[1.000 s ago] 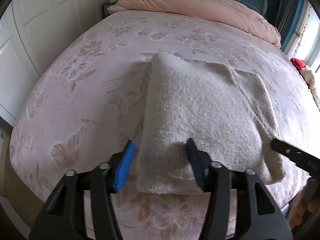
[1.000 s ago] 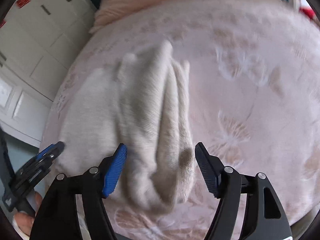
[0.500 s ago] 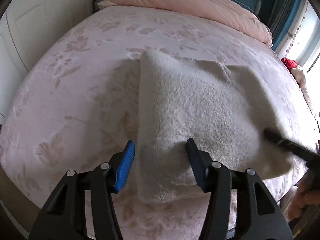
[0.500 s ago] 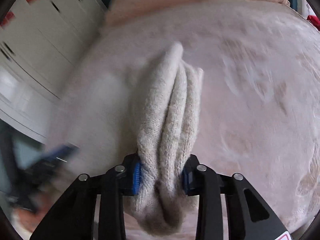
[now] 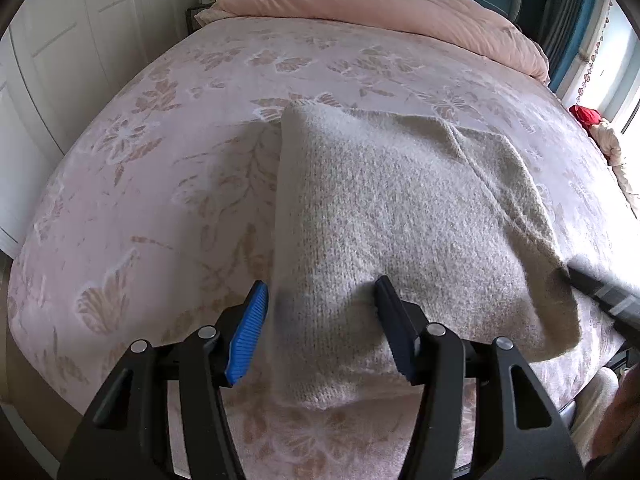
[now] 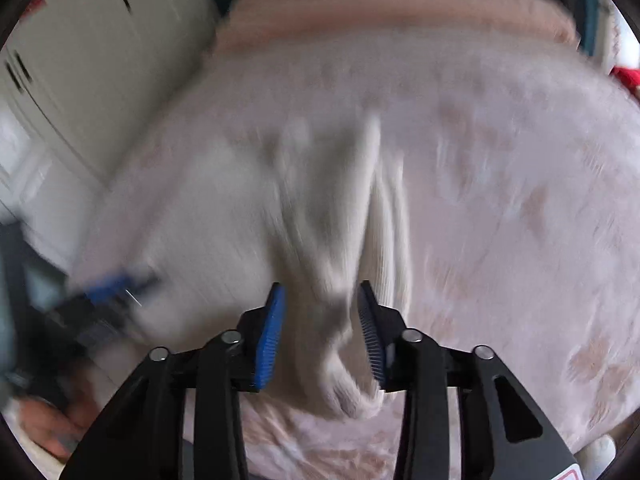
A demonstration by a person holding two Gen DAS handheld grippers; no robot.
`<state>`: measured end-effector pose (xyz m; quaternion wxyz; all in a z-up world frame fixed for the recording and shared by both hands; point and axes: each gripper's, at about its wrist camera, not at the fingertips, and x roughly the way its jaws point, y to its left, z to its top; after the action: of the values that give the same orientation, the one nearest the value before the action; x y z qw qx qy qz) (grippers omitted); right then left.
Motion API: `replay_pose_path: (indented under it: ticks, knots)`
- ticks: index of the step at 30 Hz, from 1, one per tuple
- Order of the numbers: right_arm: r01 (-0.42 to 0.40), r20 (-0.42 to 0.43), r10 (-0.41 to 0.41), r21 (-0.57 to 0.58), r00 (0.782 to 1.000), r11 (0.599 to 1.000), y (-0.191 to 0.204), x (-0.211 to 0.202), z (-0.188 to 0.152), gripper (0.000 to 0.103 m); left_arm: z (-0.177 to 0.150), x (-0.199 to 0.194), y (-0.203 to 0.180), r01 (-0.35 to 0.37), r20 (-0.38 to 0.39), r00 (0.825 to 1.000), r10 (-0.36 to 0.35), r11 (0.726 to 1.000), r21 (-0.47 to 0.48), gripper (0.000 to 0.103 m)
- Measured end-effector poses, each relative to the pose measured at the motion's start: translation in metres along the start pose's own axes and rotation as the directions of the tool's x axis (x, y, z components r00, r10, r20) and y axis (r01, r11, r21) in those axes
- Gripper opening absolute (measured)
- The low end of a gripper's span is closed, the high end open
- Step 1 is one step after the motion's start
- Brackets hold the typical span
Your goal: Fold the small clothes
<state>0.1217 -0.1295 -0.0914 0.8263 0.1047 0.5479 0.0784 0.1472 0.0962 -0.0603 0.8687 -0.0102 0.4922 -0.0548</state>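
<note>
Straddling the near left corner of the cream knit garment (image 5: 400,216), the left gripper (image 5: 320,320) has its jaws spread wide, gripping nothing. The right gripper (image 6: 320,324) stands half-open around the bunched right edge; through the blur I cannot tell whether the pads touch it. The garment lies on the pink floral bedspread (image 5: 160,160), already folded into a thick rectangle, so probably only a last fold or some smoothing is left.

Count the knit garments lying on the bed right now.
1: a beige knit sweater, folded, on the pink floral bedspread near its front edge, between both grippers. Others could be hidden beneath it.
</note>
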Motion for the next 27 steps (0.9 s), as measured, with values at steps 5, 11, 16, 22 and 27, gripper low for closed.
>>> replay_pose_path:
  ticks: [5,11,16,22,27]
  knots:
    - [-0.045,0.075,0.044,0.017,0.996,0.999,0.005,-0.033,0.006,0.035,-0.001,0.000,0.001,-0.009,-0.002,1.000,0.009,1.000,0.008,0.057]
    - [0.006,-0.010,-0.006,-0.001,1.000,1.000,0.005,-0.002,-0.004,0.035,-0.002,0.001,0.001,-0.009,-0.004,1.000,0.009,1.000,-0.009,0.058]
    - [-0.072,0.081,0.066,0.074,0.995,0.995,-0.002,-0.039,0.000,0.037,-0.004,-0.009,0.000,-0.021,0.007,1.000,0.021,1.000,-0.003,0.058]
    - [-0.089,0.112,0.070,0.182,0.991,0.979,-0.030,-0.039,0.009,0.054,-0.011,-0.027,0.024,0.133,0.019,0.991,-0.131,0.977,-0.168,0.075]
    - [-0.136,0.068,0.122,0.263,0.990,0.955,-0.050,0.010,0.040,0.071,-0.021,0.010,0.050,0.234,-0.054,0.960,-0.274,0.895,-0.381,0.078]
